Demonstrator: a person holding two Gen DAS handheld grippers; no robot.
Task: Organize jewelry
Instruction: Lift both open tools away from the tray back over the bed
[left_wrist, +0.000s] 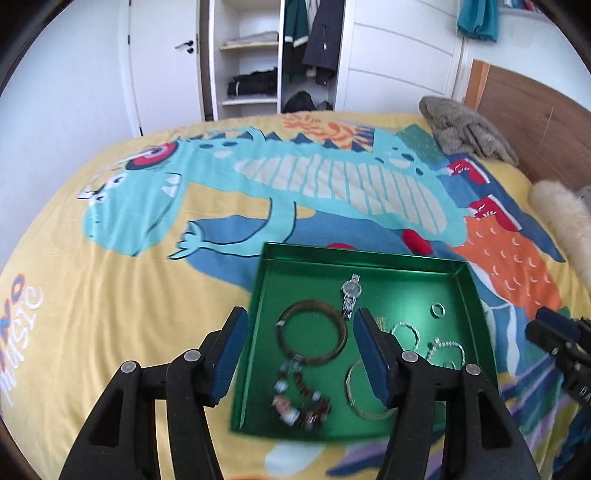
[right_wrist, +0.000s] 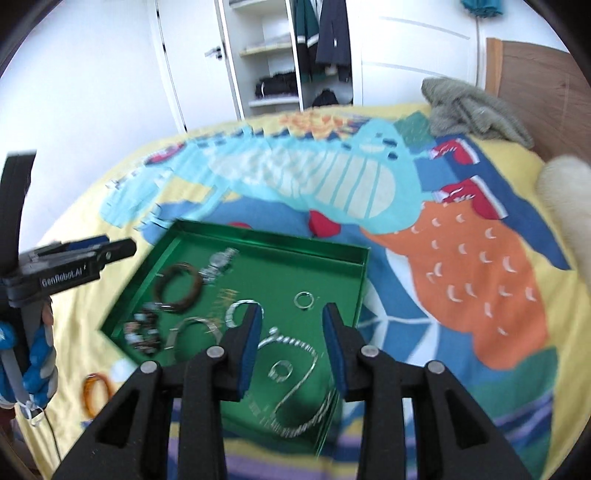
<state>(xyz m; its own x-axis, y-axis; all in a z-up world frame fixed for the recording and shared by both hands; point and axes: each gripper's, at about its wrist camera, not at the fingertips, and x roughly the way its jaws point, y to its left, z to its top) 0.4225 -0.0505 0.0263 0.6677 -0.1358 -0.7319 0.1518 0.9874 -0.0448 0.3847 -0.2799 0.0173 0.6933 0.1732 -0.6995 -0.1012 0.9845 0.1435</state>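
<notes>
1. The bed (left_wrist: 110, 295) fills most of what I see, under a yellow cover printed with a big teal dinosaur (left_wrist: 258, 177).
2. A grey-green blanket (left_wrist: 465, 129) is bunched at the bed's far right corner, by the wooden headboard (left_wrist: 535, 110).
3. The green tray (left_wrist: 369, 262) lies flat on the cover, below and ahead of both my tongs.
4. My left tongs (left_wrist: 299, 350) hang above the tray's left half, jaws standing apart with nothing between the pads.
5. My right tongs (right_wrist: 291, 350) hang over the tray's near right part, jaws parted and holding nothing.
6. Inside the tray, the brown bangle (left_wrist: 312, 332) lies at the left, touching a beaded bracelet (left_wrist: 299, 398) nearer me.
7. A silver chain (right_wrist: 295, 387) loops across the near right corner.
8. The silver watch (left_wrist: 350, 291) lies further back.
9. A small ring (left_wrist: 438, 309) sits alone toward the right.
10. An orange bangle (right_wrist: 96, 393) lies on the cover, outside the tray's near left corner.
</notes>
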